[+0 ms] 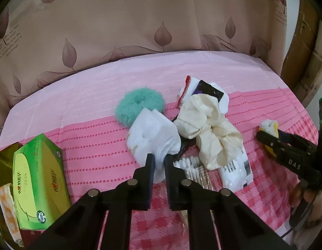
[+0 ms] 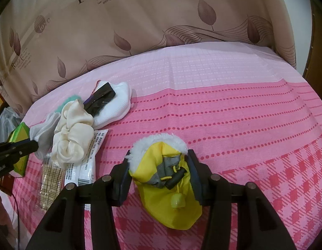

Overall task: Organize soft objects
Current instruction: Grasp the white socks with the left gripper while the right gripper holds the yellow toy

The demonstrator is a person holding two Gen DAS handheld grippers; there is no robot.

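Observation:
My left gripper (image 1: 159, 158) is shut on a white folded cloth (image 1: 153, 136) and holds it over the pink tablecloth (image 1: 94, 141). Behind it lie a teal fluffy scrunchie (image 1: 138, 106), a cream scrunchie (image 1: 204, 129) and a white sock with a black card (image 1: 202, 89). My right gripper (image 2: 158, 166) stands with its jaws on both sides of a yellow bootie with white fleece trim (image 2: 169, 179), pads against it. The left gripper (image 2: 13, 148) shows at the left edge of the right wrist view, the right gripper (image 1: 265, 134) at the right edge of the left wrist view.
A green tissue box (image 1: 38, 179) stands at the left edge by an orange checked cloth (image 1: 6, 206). A pack of cotton swabs (image 1: 192, 168) and a white sachet (image 1: 235, 170) lie under the cream scrunchie. A leaf-print curtain (image 1: 119, 20) hangs behind the table.

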